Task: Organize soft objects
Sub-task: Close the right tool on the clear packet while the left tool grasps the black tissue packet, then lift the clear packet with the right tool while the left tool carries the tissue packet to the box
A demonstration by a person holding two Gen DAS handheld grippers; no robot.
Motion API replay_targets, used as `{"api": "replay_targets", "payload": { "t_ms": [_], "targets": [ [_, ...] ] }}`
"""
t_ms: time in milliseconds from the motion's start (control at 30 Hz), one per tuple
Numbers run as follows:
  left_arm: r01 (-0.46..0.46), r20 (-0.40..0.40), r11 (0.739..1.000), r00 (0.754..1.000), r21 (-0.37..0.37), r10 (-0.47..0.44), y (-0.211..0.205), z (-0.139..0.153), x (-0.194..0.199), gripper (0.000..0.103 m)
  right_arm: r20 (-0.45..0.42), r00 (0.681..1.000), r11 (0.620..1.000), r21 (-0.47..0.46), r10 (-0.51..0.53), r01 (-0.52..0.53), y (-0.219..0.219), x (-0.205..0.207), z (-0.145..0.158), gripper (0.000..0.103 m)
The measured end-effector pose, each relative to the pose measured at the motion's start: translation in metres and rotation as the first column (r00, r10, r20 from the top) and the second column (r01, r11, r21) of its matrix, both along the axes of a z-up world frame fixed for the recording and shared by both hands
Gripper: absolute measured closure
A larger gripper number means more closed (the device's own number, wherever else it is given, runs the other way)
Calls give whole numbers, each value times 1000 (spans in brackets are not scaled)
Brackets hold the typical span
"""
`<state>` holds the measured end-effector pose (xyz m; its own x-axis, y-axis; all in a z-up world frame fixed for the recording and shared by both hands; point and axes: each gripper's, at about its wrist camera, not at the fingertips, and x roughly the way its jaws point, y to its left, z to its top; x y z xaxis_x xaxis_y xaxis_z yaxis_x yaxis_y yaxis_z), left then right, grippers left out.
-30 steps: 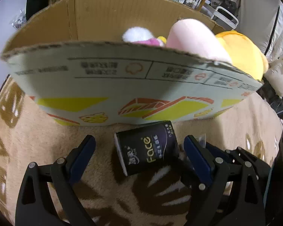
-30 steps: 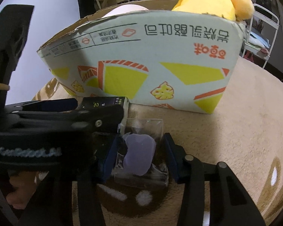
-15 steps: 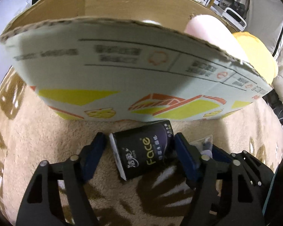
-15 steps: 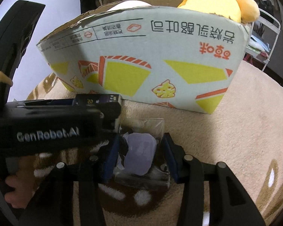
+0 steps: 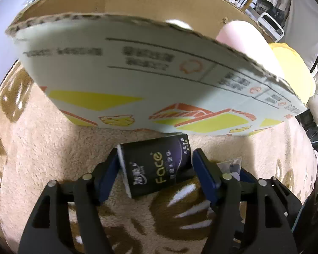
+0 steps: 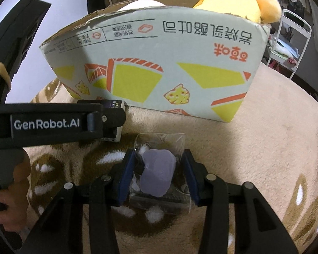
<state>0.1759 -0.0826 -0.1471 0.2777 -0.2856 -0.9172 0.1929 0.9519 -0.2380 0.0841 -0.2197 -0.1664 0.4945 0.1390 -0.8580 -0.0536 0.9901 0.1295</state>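
Since a second ago the left gripper (image 5: 154,169) has narrowed its jaws around the black tissue pack (image 5: 156,167) printed "Face"; its blue pads now sit against both ends of the pack, gripping it where it lies on the fleece blanket (image 5: 42,148), right at the foot of the cardboard box (image 5: 137,80). That closing had largely happened half a second ago, and the jaws have kept that width since. Over the same second the right gripper (image 6: 158,173) has barely changed: its pads are clamped narrow on a clear plastic packet (image 6: 161,169) with a pale purple soft item inside, resting on the blanket just in front of the box (image 6: 159,69). In the right wrist view the left gripper (image 6: 103,118) shows as a black bar marked "GenRobot.AI" over the pack (image 6: 116,105), with fingers of the person's hand (image 6: 10,192) curled around its handle. Inside the box sit a pink plush (image 5: 243,40) and a yellow plush (image 6: 237,2), both rising above the rim.
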Motion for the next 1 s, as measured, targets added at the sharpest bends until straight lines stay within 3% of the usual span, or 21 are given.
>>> {"api": "replay_targets", "payload": {
  "t_ms": [133, 333, 467, 667, 833, 1000],
  "targets": [
    [41, 18, 998, 999, 45, -42, -13, 0, -3, 26, -2, 1000, 1000, 5, -2, 2, 0, 0, -1, 55],
    [35, 36, 998, 999, 57, -37, -12, -1, -7, 36, 10, 1000, 1000, 1, -4, 4, 3, 1, -1, 55],
    [20, 43, 999, 999, 41, -22, 0, 2, -14, 38, 35, 999, 1000, -20, -3, 4, 9, 0, 4, 56],
    [-10, 69, 999, 998, 49, 7, 18, 10, -30, 38, 73, 996, 999, 29, -45, 43, -3, -4, 17, 56],
    [-37, 130, 998, 991, 49, 30, 28, 30, -42, 38, 144, 986, 995, 69, -78, 69, -12, -12, 42, 56],
    [-57, 240, 996, 970, 65, 40, 35, 61, -64, 38, 219, 971, 994, 86, -92, 74, -17, -26, 72, 56]
  ]
}}
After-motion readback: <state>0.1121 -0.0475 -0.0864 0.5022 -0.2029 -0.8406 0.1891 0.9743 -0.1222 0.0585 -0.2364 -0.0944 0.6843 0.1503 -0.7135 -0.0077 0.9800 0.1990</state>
